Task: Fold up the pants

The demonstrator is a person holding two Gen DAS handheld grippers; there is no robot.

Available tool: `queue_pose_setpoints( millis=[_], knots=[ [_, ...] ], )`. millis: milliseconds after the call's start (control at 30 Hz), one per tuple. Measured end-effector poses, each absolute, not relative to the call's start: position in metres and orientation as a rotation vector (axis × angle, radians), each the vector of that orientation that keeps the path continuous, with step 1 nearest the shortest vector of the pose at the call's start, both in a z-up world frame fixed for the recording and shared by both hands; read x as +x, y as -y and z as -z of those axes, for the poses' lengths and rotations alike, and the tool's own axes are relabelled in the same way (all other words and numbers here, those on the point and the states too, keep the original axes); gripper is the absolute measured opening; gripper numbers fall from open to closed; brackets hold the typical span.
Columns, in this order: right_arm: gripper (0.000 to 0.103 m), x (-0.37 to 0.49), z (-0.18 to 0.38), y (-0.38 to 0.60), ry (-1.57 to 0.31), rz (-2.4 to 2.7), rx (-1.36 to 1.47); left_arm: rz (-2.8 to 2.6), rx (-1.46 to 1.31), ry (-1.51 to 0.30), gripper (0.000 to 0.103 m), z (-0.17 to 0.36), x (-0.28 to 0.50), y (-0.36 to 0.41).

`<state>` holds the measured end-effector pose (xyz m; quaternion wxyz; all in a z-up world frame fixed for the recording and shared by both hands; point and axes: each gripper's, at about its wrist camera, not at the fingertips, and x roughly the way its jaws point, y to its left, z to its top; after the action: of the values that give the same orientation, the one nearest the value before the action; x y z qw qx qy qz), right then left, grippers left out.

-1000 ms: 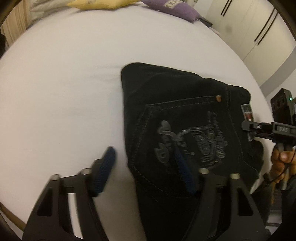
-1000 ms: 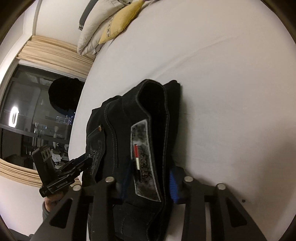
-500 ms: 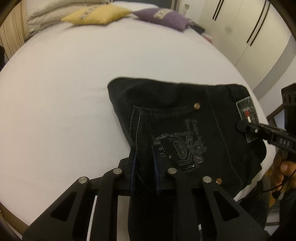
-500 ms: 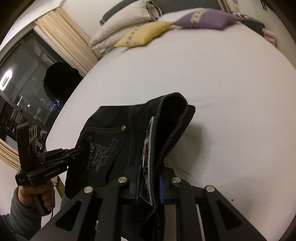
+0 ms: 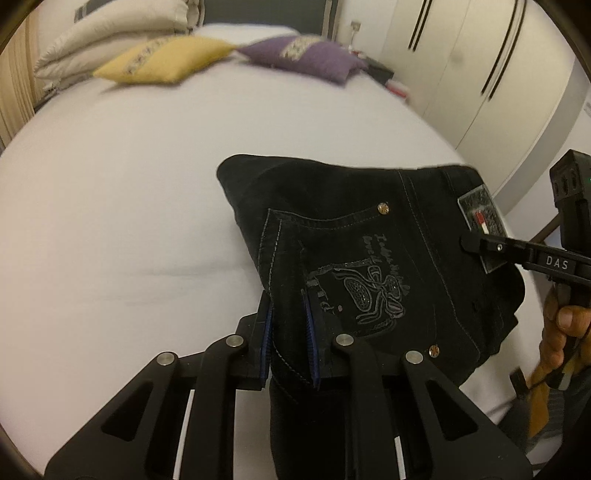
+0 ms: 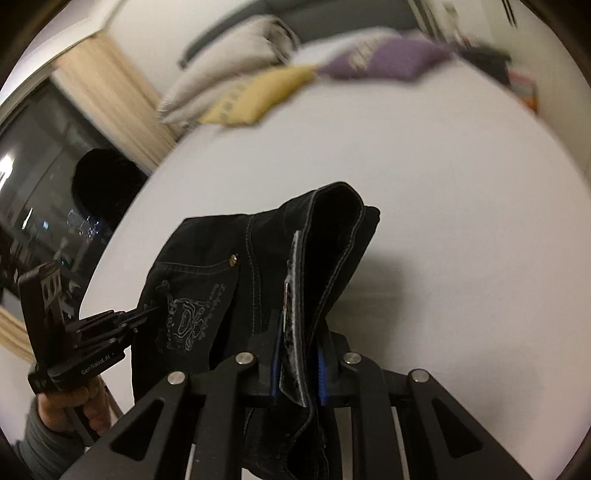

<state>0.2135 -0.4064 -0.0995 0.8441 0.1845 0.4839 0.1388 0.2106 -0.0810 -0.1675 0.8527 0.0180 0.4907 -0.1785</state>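
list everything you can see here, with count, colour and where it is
pants: one, black, folded at the near edge of the bed, held at both sides
bed: one, white sheet, fills most of both views
cushions: one yellow, one purple, at the head of the bed
pillows: pale grey stack, behind the yellow cushion
wardrobe doors: white, right of the bed
curtain: beige, by the dark window
left gripper: black, blue-padded fingers shut on the pants' pocket edge
right gripper: black, shut on the waistband by the label
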Motion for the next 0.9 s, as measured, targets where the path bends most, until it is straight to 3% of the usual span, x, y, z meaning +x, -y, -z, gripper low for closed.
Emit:
queue_pose_setpoints(
  millis=[67,200,233,433,533,600,633,733,900],
  knots=[
    [0.035,0.223,0.141,0.417,-1.116,-0.229,0.401,0.349,0.057,-1.065,0.021,0.193,0.216,0.094],
    [0.041,0.207,0.164,0.440,-1.053,-0.237,0.583,0.288,0.036,-1.038,0.039,0.203,0.214,0.093],
    [0.042,0.205,0.163,0.440,-1.048,-0.234,0.580,0.273,0.032,-1.033,0.049,0.203,0.211,0.094],
    [0.065,0.174,0.118,0.445,-0.969,-0.131,0.508,0.203,0.003,-0.934,0.052,0.169,0.180,0.070],
    [0.072,0.140,0.082,0.438,-0.863,-0.072,0.408,0.164,0.012,-0.764,0.068,0.129,0.128,0.061],
    [0.076,0.115,0.055,0.429,-0.767,-0.028,0.326,0.129,0.033,-0.578,0.087,0.093,0.090,0.059],
    [0.085,0.100,0.039,0.422,-0.706,-0.010,0.281,0.112,0.051,-0.493,0.103,0.076,0.073,0.060],
    [0.103,0.066,-0.002,0.401,-0.514,0.029,0.179,0.057,0.099,-0.341,0.103,0.034,0.019,0.066],
    [0.103,0.011,-0.054,0.377,-0.335,0.031,0.118,0.022,0.246,-0.160,0.103,-0.017,-0.069,0.084]
  ],
)
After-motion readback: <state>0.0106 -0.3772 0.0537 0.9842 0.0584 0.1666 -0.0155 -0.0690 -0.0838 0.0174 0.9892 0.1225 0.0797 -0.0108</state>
